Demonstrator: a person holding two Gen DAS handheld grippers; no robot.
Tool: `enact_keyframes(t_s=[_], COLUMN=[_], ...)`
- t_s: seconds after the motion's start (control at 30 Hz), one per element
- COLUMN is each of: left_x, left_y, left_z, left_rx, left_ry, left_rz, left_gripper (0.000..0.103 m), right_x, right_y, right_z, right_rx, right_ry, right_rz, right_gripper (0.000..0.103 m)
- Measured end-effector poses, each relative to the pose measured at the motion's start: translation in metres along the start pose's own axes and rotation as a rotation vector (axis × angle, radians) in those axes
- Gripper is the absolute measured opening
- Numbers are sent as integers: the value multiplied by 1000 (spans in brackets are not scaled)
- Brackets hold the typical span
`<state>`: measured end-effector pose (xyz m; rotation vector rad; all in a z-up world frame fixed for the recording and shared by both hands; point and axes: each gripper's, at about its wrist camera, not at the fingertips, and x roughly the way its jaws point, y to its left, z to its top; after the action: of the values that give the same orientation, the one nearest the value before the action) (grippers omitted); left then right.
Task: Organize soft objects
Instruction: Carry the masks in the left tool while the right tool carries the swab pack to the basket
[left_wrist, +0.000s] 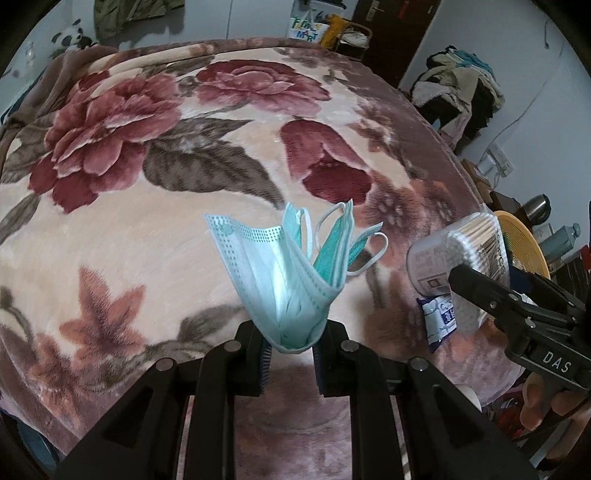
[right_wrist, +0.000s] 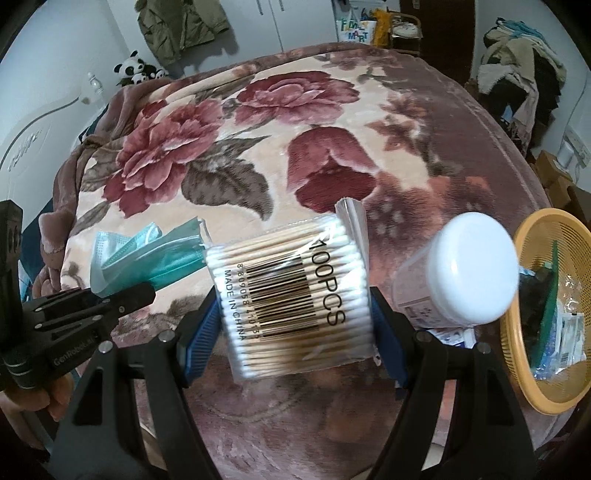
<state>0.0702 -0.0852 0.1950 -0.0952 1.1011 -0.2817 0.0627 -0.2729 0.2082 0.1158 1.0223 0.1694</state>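
Floral blanket (left_wrist: 155, 229) covers the bed; above it, left tongs (left_wrist: 291, 345) angle down clamped on face masks (left_wrist: 284, 273), right tongs (right_wrist: 295, 314) beside them clamped on a cotton swab pack (right_wrist: 291, 295) reading "100PCS, MADE IN CHINA".

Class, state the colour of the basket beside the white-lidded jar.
The basket is yellow-orange, clearest in the right wrist view.

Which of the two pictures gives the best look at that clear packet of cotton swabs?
The right wrist view: the clear packet of wooden cotton swabs fills its centre, barcode readable, clamped in the right tool. The left wrist view catches it only sideways at its right edge.
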Motion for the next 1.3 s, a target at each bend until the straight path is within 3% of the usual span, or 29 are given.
enact_keyframes(t_s=[0.7, 1.3], left_x=[7, 19], left_y=[-105, -244], left_z=[29, 45], left_rx=[161, 326], left_ry=[-11, -9], left_rz=[-22, -118], left_gripper=[18, 18], right_x=[-38, -88], right_y=[-89, -214], right_z=[2, -22], right_rx=[119, 308], right_ry=[-70, -132], right_rz=[-36, -124], right_gripper=[76, 76])
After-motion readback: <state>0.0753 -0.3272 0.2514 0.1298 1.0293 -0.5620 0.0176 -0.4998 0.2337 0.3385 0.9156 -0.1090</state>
